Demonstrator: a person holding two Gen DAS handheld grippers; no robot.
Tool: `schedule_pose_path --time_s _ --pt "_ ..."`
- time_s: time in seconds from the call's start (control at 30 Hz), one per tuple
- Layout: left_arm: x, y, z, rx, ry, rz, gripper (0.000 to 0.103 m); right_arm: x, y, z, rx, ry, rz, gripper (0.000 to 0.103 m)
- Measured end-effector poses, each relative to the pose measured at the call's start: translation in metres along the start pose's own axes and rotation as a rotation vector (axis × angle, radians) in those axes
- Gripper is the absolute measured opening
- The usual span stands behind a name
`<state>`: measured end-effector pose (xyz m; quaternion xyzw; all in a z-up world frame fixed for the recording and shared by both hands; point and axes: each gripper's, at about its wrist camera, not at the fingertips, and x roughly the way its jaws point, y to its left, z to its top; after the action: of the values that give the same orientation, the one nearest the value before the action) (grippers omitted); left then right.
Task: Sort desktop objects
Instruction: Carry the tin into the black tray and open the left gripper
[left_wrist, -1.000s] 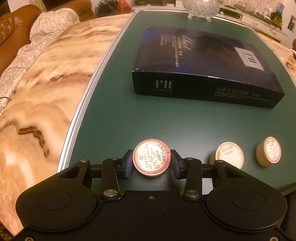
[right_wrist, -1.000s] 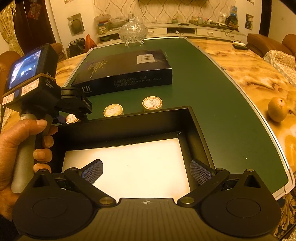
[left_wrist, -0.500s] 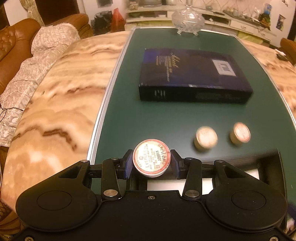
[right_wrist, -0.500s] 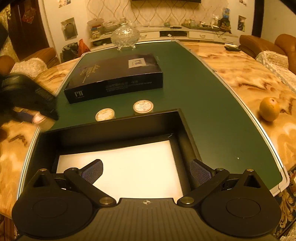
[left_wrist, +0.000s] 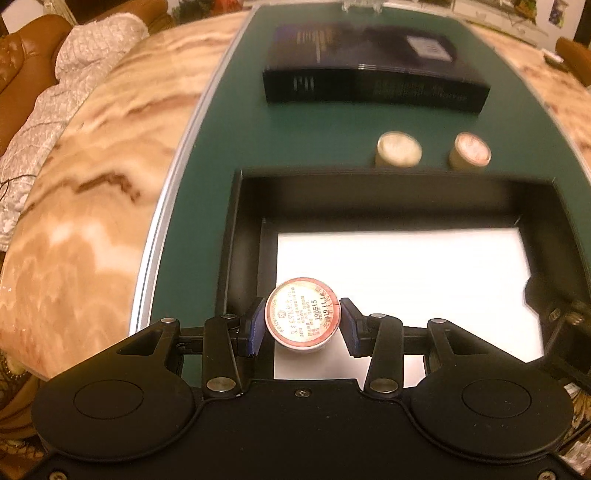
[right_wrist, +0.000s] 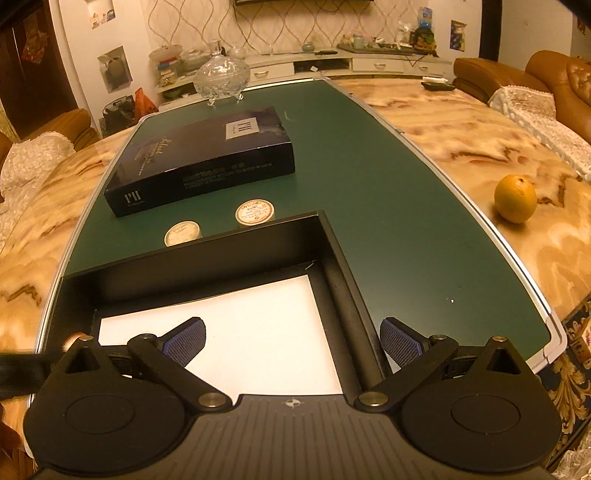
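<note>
My left gripper is shut on a small round tin with a red-rimmed printed lid, held above the left near part of an open black box with a white floor. Two more round tins stand on the green mat just beyond the box's far wall; the right wrist view shows them as the left tin and the right tin. My right gripper hangs open over the box's right wall, nothing between its fingers.
A large dark flat box lies farther back on the green mat. A glass lidded bowl stands at the far end. An orange rests on the marble table to the right. Sofas flank the table.
My left gripper has carried the tin back from the green mat to over the open black box. In the right wrist view it has slipped out to the lower left edge.
</note>
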<state>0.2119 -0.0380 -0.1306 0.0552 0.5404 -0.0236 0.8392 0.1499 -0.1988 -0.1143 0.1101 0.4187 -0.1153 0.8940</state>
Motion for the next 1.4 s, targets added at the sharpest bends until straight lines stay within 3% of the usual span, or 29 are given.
schedule_pose_path --time_s 0.93,1.1,1.4 --pt "0.007 -0.013 -0.008 0.033 -0.014 0.035 0.044 0.004 0.001 0.001 -0.002 0.009 0.007 0.103" --pt "-0.014 -0.005 -0.014 0.007 -0.106 -0.002 0.070 0.004 0.000 0.001 0.002 0.011 0.007 0.103" --pt "-0.041 0.008 -0.025 -0.036 -0.158 -0.064 0.074 -0.007 -0.005 0.003 0.022 -0.042 0.055 0.103"
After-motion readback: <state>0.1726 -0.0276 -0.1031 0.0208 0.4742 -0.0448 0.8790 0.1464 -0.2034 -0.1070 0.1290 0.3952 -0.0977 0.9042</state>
